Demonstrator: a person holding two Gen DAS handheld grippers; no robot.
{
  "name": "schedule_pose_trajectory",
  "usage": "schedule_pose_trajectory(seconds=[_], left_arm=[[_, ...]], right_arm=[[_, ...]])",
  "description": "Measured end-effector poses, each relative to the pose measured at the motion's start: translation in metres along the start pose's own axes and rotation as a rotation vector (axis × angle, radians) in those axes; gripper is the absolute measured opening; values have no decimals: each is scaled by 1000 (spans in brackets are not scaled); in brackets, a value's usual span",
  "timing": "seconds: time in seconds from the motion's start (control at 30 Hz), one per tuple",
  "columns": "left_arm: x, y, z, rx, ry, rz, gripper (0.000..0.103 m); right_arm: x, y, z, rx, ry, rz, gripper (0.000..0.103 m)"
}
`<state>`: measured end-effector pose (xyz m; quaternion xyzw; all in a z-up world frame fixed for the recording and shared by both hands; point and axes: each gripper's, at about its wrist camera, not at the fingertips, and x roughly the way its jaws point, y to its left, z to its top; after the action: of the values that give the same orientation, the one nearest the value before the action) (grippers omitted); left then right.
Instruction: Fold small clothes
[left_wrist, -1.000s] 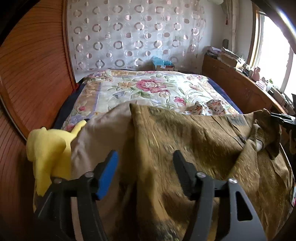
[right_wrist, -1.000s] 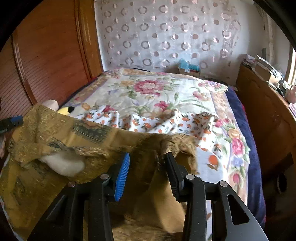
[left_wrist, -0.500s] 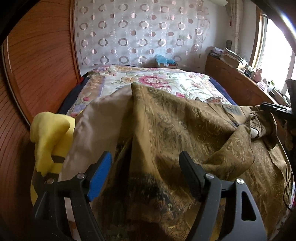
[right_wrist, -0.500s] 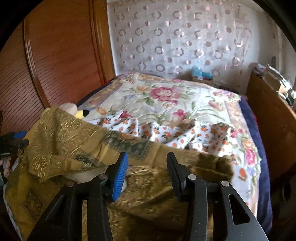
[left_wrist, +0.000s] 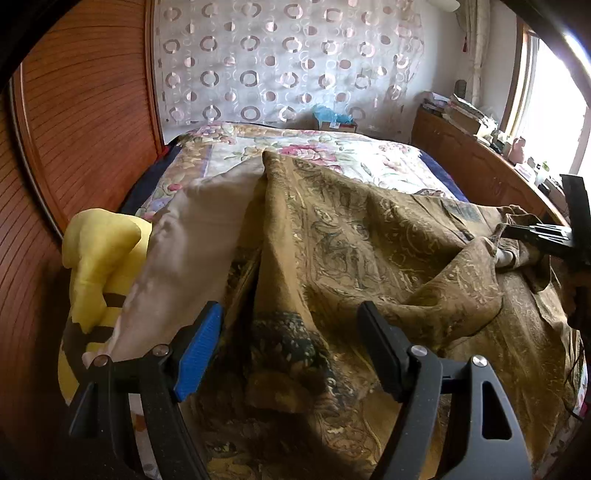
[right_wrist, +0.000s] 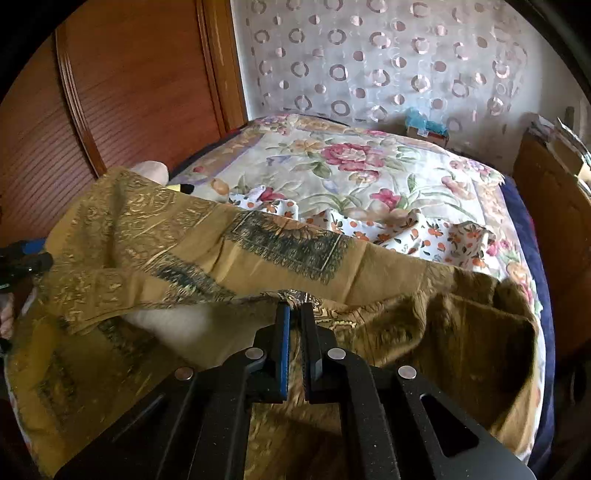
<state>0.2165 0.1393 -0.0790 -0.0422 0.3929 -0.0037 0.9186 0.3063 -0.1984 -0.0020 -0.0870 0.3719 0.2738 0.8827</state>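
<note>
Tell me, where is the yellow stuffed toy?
The yellow stuffed toy lies on the bed's left edge in the left wrist view, beside the wooden wardrobe, partly under the brown-gold patterned garment.

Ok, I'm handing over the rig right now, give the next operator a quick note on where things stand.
Right gripper: jaws have just closed, pinching an edge of the golden-brown garment.
Left gripper: open, garment below its fingers, nothing gripped.
Garment lies rumpled across the near end of the bed, partly over the yellow plush toy; orange-print cloth behind it.
Done: one grip. Left: left-side grip, flatten, fold.
</note>
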Motion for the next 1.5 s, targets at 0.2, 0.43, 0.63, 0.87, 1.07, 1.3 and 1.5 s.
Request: schedule_pose_trajectory(seconds=[0.2,0.43,0.63,0.87,1.07,1.3,1.5], left_arm=[[-2,-1,-2,2,-5,-7,76],[-11,-2,-4,10,-20,-17,76],[-14,-2,-5,18,-23,-25,76],[-14,0,-5,15,-21,-25,76],[-16,0,-6,17,-31,-20,76],[-14,2,-11,19,-25,-46,53],[-9,-2,-14,29,0,-32,50]], right_arm=[[-44,2,-30,32,-81,-17,5],[-70,10,-83,104,-119,-4,5],[-76,19,-118,139,-49,25,5],[-82,25,-126,150,2,29,7],[-104,13,-116,152,-37,-56,28],[-117,-28,-121,198,-83,-174,42],[-97,-57,-140,267,-26,-223,42]])
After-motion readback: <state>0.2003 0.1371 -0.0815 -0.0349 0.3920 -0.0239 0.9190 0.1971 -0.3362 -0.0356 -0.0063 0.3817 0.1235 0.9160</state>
